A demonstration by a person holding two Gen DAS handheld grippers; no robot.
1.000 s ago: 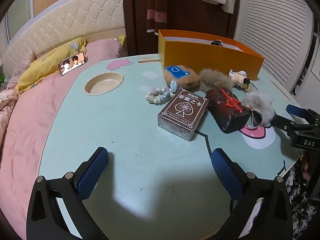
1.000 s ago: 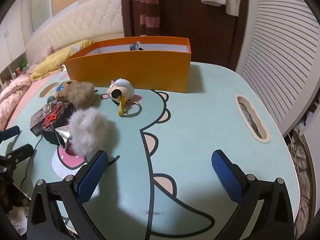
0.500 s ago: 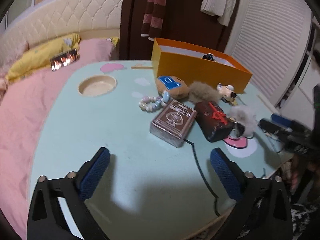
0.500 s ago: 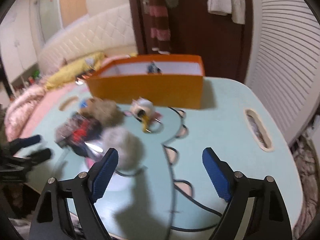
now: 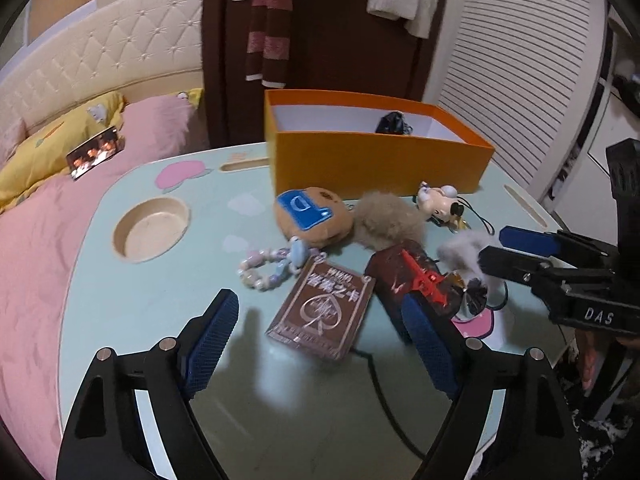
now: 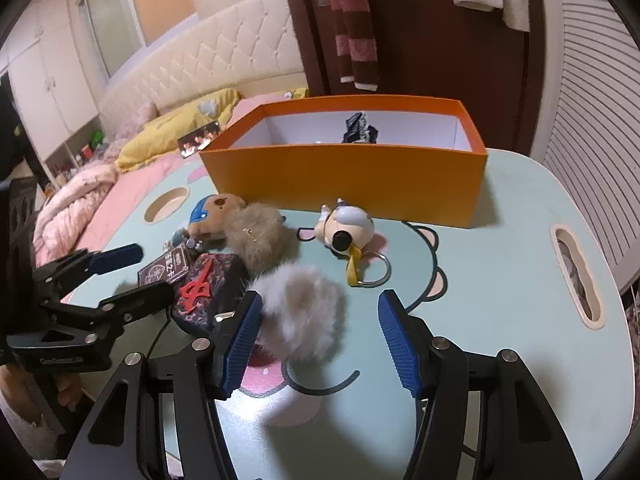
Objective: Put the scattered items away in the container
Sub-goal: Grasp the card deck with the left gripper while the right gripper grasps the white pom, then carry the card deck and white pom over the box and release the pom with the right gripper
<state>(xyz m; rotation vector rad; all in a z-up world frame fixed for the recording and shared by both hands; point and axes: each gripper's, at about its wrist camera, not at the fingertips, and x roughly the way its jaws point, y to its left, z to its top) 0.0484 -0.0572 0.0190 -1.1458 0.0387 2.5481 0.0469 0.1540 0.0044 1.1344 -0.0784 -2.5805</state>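
Reach step, nothing picked. My right gripper (image 6: 318,336) is spread wide, empty, grey pompom (image 6: 302,314) between its pads. My left gripper (image 5: 320,336) also spread, card box (image 5: 322,314) ahead. Orange box (image 6: 348,184) at 12 o'clock. Next: close on pompom, lift it in.

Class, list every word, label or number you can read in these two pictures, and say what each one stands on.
"DAS": on the right gripper, seen from the left wrist.
"答案之卡": Chinese title on the brown card box.
Smaller print on the card box: too small to read.
Lettering on the left gripper: too blurred to read.
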